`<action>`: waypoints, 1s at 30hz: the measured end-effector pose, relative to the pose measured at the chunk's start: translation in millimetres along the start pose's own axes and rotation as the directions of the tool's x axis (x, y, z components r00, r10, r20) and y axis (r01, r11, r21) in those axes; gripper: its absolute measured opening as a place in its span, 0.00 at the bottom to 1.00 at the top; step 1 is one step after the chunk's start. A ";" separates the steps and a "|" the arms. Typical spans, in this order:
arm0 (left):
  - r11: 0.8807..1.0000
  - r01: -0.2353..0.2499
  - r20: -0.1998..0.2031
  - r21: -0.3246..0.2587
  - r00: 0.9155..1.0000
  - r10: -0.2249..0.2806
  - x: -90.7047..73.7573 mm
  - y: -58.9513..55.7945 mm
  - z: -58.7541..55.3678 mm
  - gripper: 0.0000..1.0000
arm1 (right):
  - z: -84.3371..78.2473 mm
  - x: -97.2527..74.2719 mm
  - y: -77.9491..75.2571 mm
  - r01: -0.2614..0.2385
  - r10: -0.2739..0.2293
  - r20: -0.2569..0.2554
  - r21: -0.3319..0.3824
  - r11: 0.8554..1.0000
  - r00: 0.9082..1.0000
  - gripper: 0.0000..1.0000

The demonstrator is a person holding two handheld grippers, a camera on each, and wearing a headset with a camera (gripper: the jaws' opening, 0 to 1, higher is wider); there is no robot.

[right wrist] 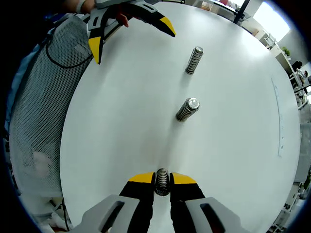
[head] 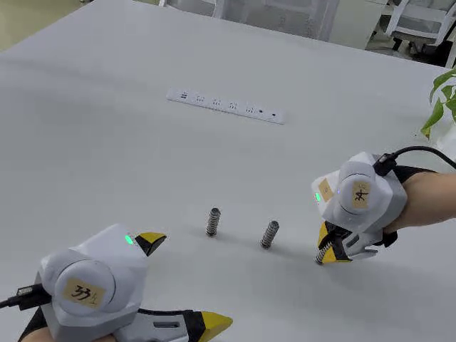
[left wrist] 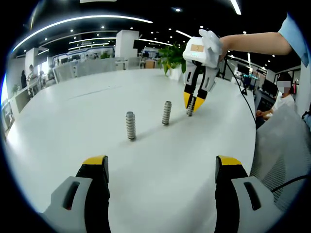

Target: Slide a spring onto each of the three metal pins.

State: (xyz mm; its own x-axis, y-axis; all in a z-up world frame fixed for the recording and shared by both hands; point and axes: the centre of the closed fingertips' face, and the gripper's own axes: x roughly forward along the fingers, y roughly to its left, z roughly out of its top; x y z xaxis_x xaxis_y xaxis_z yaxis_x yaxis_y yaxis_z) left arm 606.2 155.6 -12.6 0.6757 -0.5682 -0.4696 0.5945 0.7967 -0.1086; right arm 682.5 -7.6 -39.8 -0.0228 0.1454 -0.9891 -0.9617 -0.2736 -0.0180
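Note:
Two metal pins stand upright on the white table, each with a spring around it: the left one [head: 213,221] [left wrist: 130,125] [right wrist: 194,59] and the middle one [head: 269,234] [left wrist: 167,112] [right wrist: 187,109]. My right gripper [head: 326,254] [left wrist: 191,105] [right wrist: 162,181] points down at the table to their right, shut on a third spring [right wrist: 162,181] [left wrist: 191,106] [head: 323,253]. Whether a pin is under that spring is hidden by the jaws. My left gripper [head: 182,281] [left wrist: 160,167] [right wrist: 131,34] hovers open near the table's front edge, nothing between its fingers.
A white power strip [head: 225,105] lies farther back on the table. A green plant [head: 443,100] stands at the right edge. Chairs [head: 420,25] and desks stand beyond the far side. Bare tabletop [head: 107,142] surrounds the pins.

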 end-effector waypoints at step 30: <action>0.999 -0.001 0.014 0.040 1.000 0.000 -5.8 -2.8 20.3 0.89 | 13.6 -19.7 12.9 0.075 -0.164 0.285 0.297 0.952 0.944 0.98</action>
State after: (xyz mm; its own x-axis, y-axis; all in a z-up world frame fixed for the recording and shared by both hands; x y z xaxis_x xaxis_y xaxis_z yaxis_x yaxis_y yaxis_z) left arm 609.4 152.5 8.2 0.6817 -0.5708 -0.4577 0.6109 0.7883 -0.0732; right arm 666.9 -1.0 -18.6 0.0583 0.4534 -0.8894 -0.9983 0.0334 -0.0484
